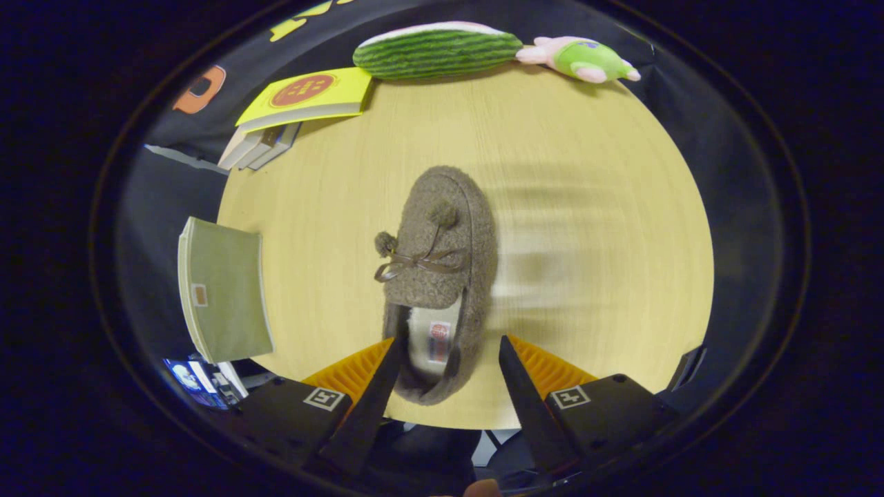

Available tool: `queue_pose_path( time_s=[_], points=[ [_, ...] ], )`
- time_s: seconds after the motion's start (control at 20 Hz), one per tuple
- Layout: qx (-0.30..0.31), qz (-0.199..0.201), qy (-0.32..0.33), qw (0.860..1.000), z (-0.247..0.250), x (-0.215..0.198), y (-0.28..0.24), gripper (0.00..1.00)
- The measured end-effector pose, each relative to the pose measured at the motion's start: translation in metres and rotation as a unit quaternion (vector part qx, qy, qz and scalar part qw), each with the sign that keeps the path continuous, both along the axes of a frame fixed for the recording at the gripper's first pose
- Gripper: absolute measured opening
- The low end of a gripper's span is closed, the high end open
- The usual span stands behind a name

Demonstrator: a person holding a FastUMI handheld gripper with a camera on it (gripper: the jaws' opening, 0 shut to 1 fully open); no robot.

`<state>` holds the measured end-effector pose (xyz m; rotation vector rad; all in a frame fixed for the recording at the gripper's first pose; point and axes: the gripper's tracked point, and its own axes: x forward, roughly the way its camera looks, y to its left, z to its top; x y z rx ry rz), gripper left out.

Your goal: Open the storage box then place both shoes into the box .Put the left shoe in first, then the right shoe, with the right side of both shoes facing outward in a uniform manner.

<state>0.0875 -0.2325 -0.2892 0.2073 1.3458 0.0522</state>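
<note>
A brown fuzzy shoe (442,255) with a bow and two pompoms lies on the round wooden table (594,207), toe pointing away from me. Its heel end, with the pale lining and label showing, sits between the fingers of my gripper (451,339). The gripper is open. The left finger (387,373) is at the heel's left side; a small gap separates the right finger (518,376) from the shoe. An olive-green box (224,290) with a small label stands at the table's left edge, left of the fingers and shut as far as I can tell.
A yellow book (307,96) tops a stack of books (259,146) at the table's far left. A striped watermelon-shaped plush (435,50) and a pink-and-green plush toy (583,59) lie along the far edge. Bare tabletop stretches to the right of the shoe.
</note>
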Motion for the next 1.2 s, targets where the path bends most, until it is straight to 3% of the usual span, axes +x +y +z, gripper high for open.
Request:
queue_pose_path(
  time_s=[0.25, 0.5, 0.85, 1.2],
  points=[
    [0.002, 0.024, 0.018, 1.0, -0.023, 0.009, -0.005, 0.88],
    [0.025, 0.013, 0.038, 0.999, -0.032, 0.008, -0.008, 0.47],
    [0.001, 0.008, 0.04, 0.999, -0.03, 0.009, -0.021, 0.08],
    [0.022, -0.006, 0.039, 0.999, 0.012, -0.015, 0.029, 0.06]
  ],
)
